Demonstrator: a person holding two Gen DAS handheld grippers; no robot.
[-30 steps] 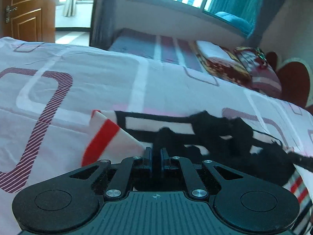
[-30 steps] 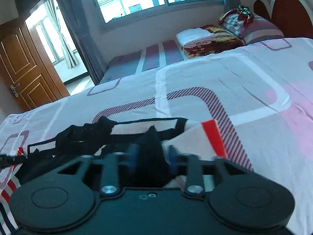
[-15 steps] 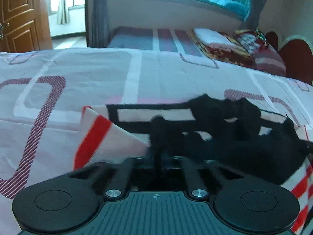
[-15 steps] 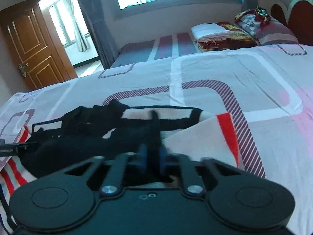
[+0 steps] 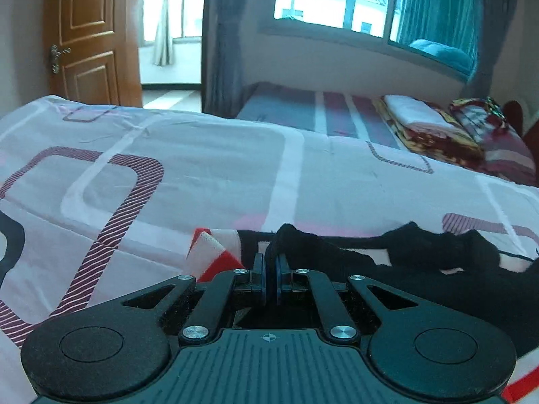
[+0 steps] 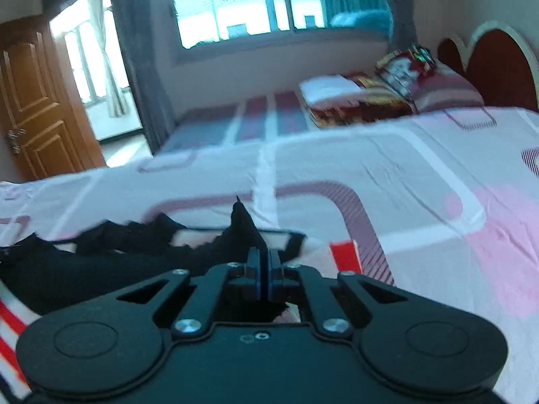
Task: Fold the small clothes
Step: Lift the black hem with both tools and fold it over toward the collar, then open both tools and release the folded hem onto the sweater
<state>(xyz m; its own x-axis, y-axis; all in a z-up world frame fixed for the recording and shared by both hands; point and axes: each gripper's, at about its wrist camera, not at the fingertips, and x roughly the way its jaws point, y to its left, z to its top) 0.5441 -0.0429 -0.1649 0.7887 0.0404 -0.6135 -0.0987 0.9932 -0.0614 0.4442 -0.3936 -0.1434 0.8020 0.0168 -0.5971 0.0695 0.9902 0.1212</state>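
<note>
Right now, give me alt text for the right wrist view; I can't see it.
The right gripper is shut on a peak of crumpled black fabric garment, which lies on a red, white and black striped cloth on the pink patterned bedsheet. A curtained window sits behind.

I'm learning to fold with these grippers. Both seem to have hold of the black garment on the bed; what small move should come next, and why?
Probably lift both ends together. The left gripper and right gripper are each shut on a pinched peak of the black garment, but the middle lies crumpled on the striped cloth. A small even raise should pull it straight for folding.
</note>
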